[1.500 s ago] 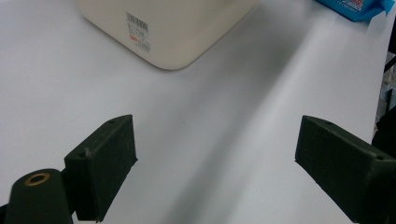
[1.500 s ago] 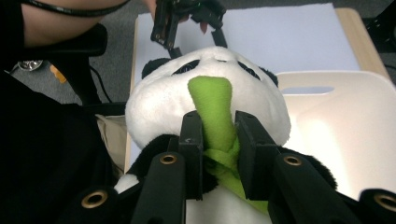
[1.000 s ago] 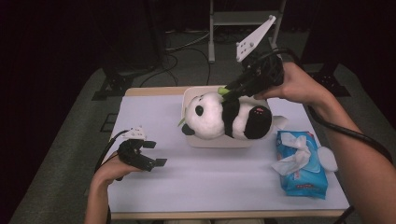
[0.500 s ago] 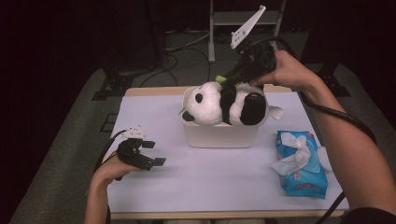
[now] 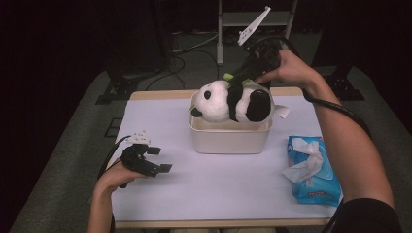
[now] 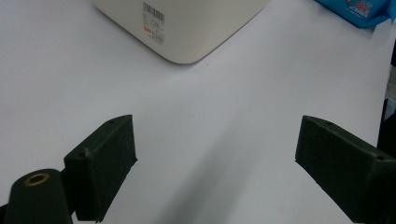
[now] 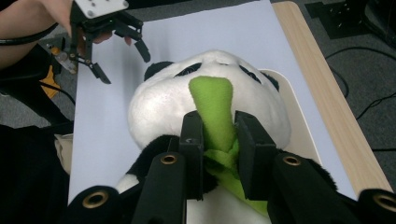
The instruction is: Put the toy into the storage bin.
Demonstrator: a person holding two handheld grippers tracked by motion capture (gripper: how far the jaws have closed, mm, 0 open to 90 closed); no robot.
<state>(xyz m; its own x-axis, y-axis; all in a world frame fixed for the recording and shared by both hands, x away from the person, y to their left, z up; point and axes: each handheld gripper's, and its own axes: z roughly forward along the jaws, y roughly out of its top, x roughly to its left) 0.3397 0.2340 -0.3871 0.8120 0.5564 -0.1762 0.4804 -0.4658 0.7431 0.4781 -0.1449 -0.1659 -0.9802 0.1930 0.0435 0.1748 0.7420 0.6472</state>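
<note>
The right tongs [image 7: 218,140] are clamped on the green leaf [image 7: 214,112] of the plush panda [image 5: 232,100], which lies lengthwise across the cream bin [image 5: 228,138] near the bench's far edge, head toward the left. The left tongs [image 5: 156,159] gape empty by the near-left corner, well apart

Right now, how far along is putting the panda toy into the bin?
Picked up: the right gripper is clamped on the panda toy's green scarf. In hand: the toy hangs over the bin. Left: lower it inside and let go. The left gripper rests open.
</note>
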